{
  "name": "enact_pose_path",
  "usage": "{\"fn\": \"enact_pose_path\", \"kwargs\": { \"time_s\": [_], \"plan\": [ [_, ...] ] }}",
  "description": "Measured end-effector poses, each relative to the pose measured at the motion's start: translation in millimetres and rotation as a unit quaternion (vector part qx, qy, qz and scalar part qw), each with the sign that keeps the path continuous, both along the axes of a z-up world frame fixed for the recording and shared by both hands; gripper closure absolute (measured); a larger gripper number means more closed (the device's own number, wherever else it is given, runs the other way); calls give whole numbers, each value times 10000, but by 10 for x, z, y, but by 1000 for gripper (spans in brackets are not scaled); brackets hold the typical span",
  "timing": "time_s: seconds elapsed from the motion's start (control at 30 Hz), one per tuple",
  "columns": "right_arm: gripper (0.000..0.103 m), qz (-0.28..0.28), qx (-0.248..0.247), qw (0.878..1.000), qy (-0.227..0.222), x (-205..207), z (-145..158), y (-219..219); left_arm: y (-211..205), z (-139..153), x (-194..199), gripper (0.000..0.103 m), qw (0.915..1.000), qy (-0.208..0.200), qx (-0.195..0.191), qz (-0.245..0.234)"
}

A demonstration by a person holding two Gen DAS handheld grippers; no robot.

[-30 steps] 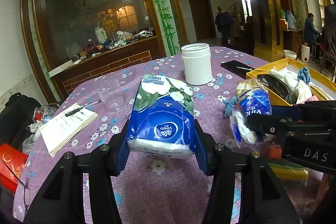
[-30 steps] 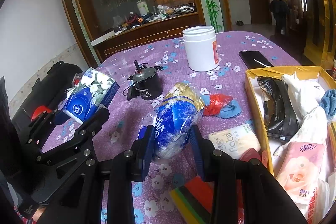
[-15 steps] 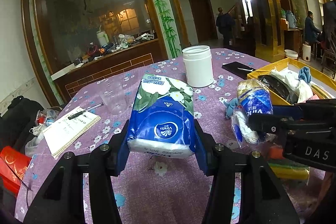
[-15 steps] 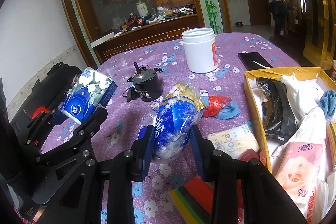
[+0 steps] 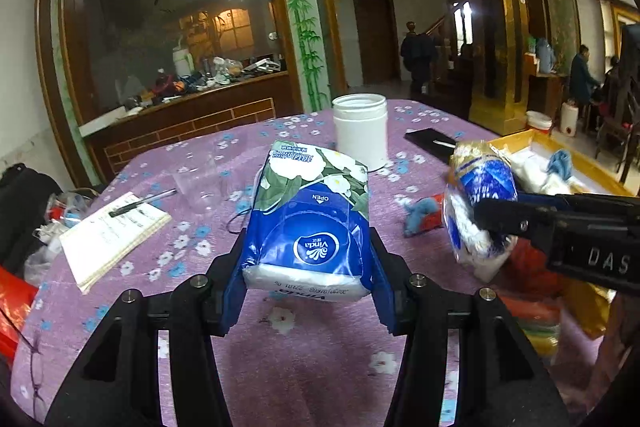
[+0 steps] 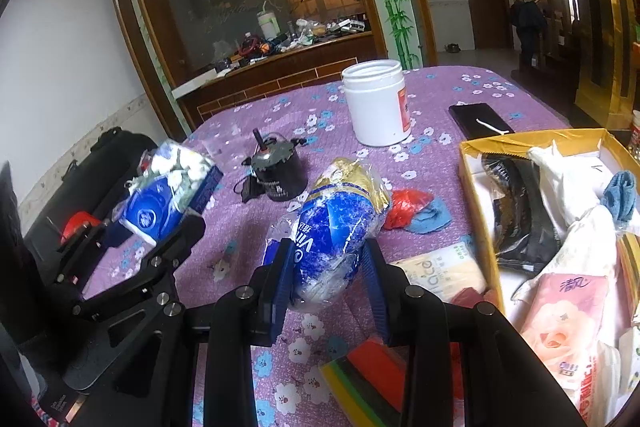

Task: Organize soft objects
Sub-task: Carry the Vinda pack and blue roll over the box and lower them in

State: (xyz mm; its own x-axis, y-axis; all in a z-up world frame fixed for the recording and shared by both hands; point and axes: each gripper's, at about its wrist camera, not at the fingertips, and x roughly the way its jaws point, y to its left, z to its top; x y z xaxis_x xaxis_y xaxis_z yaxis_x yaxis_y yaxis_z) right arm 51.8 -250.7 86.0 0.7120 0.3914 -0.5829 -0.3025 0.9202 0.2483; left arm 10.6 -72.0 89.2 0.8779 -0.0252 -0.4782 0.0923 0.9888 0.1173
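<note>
My left gripper is shut on a blue Vinda tissue pack with white flowers, held above the purple flowered tablecloth. The same tissue pack appears at the left of the right wrist view. My right gripper is shut on a blue and gold tissue roll pack, which also shows as the roll pack at the right of the left wrist view. A yellow box at the right holds a pink tissue pack, white bags and a blue cloth.
A white jar stands mid-table with a black phone beside it. A black motor, red and blue cloths, a pale Nlace pack and coloured sponges lie nearby. A notebook with pen and a clear cup sit left.
The left gripper with its tissue pack has tilted slightly, shifting the view. The right gripper and its roll pack have barely moved.
</note>
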Motion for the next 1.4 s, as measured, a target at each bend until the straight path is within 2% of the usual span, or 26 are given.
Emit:
{"fn": "enact_pose_path", "kwargs": {
  "time_s": [0.23, 0.43, 0.6, 0.83, 1.13, 1.4],
  "plan": [
    [67, -189, 231, 9996, -15, -36, 162, -303, -254, 104, -7, 52, 9989, 212, -190, -363],
    [67, -378, 438, 9983, 51, -76, 324, -724, -747, 225, 37, 52, 9945, 414, -291, -912],
    [67, -640, 481, 9967, 142, -44, 405, -1212, -1220, 216, 86, 52, 9861, 752, -434, -1416],
    [67, -1101, 221, 9925, 476, 173, 369, -1894, -1818, 154, 214, 52, 9737, 1213, -509, -1862],
    [67, -1199, -157, 9895, 789, 486, 280, -2214, -2259, -15, 484, 52, 9616, 1893, -651, -1880],
    [67, -1227, -62, 9856, 1164, 761, 67, -2331, -2419, -123, 470, 52, 9574, 2095, -649, -1877]
  ]
}}
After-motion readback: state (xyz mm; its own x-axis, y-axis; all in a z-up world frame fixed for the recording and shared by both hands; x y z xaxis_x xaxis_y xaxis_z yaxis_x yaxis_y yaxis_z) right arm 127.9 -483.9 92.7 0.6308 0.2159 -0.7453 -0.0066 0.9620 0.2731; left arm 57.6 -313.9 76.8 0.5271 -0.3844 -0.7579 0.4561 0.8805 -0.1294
